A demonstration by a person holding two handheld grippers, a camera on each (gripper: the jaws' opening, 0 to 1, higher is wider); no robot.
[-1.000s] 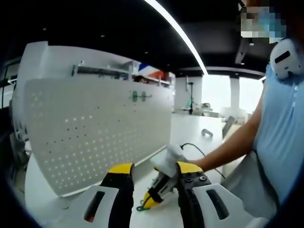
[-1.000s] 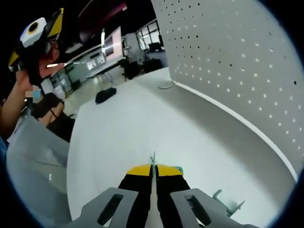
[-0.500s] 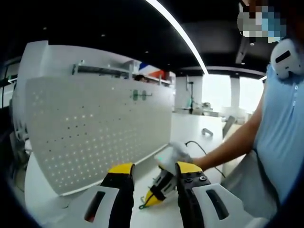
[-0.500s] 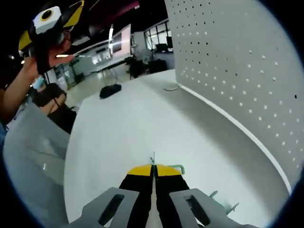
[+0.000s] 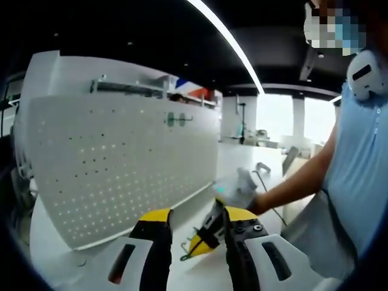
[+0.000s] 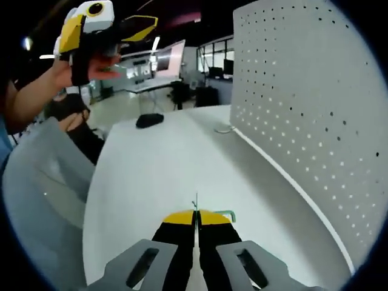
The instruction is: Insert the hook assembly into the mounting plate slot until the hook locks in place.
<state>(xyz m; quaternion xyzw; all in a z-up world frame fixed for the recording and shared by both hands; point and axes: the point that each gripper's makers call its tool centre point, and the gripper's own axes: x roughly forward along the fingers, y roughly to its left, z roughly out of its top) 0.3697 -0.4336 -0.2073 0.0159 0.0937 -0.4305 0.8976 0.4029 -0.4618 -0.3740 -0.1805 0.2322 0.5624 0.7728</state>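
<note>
White table [image 6: 151, 163] fronts pegboard [image 6: 315, 121]; right tongs [image 6: 196, 216] pinch hook [image 6: 225, 213], left tongs [image 5: 193, 219] wide.

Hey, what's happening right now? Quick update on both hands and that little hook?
Right hand-held gripper shut on green hook, held above white table. Left hand-held gripper open, raised. Pegboard not yet reached; nothing in the way.

The pegboard [image 6: 315, 121] stands upright on the table [image 6: 157, 170], along the table's right edge.
</note>
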